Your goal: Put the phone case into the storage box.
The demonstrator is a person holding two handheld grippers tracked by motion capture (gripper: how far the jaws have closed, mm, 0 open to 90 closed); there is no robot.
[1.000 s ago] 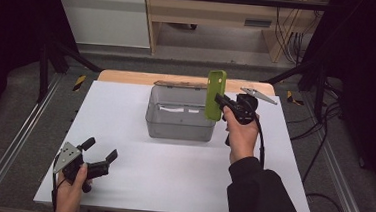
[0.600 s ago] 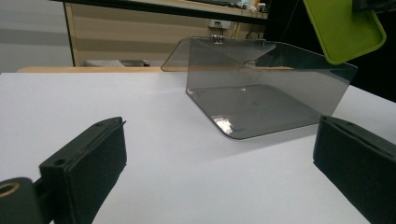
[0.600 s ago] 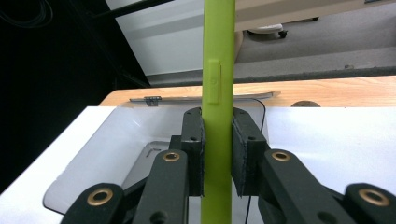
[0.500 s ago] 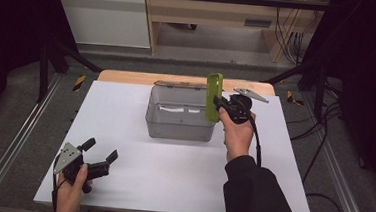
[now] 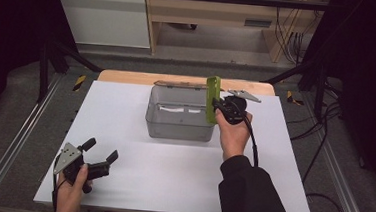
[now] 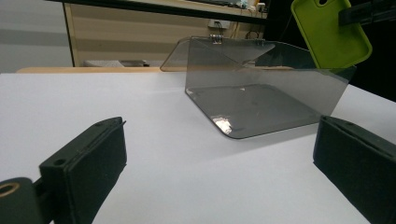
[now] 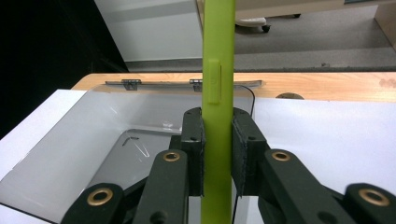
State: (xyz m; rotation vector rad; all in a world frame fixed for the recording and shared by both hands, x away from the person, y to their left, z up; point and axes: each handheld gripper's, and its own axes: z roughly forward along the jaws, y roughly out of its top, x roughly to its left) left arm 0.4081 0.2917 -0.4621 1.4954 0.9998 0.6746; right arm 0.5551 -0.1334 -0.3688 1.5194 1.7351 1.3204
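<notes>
From the high view, my right gripper [image 5: 217,107] pinches a flat lime-green silicone phone case [image 5: 212,98] upright over the right wall of the clear grey plastic box [image 5: 179,121], possibly touching its rim. In the left gripper view, my left gripper [image 6: 219,163] hangs with jaws spread above the white table [image 6: 93,98]. In the right gripper view, both pads [image 7: 243,149] squeeze the case edge-on.

The phone case [image 5: 212,98] is lime green, soft-looking, with rounded corners and a raised side button strip along 1 edge. It stands upright on its long axis, edge-on in the right gripper view [image 7: 217,93], pinched at mid-height between 2 black pads. It hangs in the air over the right wall of the clear grey plastic box [image 5: 179,114], whose hinged lid lies open at the back.
</notes>
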